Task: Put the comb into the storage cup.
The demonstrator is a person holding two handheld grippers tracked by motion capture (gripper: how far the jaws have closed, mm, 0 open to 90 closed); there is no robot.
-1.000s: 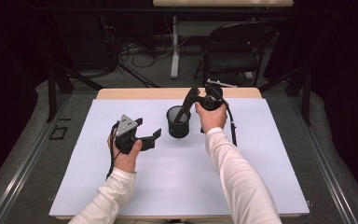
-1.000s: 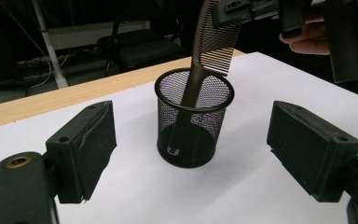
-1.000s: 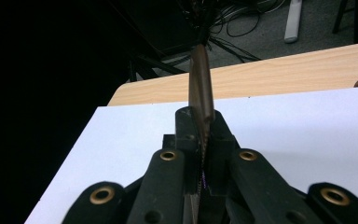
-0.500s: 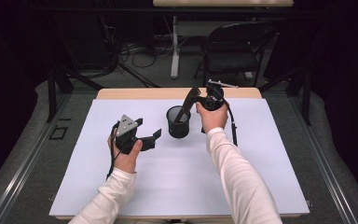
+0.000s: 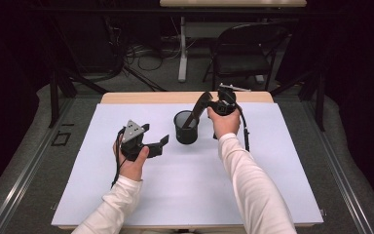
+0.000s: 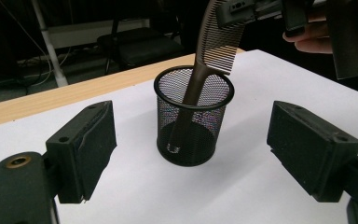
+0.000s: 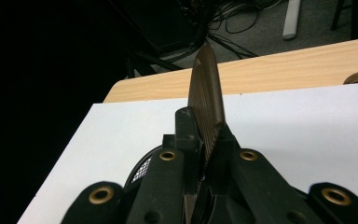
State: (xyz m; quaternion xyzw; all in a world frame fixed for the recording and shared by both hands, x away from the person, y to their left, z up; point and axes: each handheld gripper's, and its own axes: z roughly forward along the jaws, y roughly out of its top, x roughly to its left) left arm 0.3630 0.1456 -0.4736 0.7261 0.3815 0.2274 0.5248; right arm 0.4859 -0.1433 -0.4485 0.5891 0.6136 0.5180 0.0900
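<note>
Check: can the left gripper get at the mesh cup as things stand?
Probably yes. The left gripper is open, and the mesh cup stands straight ahead between its jaws, with bare white sheet between. The comb in the right gripper leans inside the cup, above the rim.

no change is visible between the earlier pictures and now: hands, grippers, comb and mesh cup all look the same.
</note>
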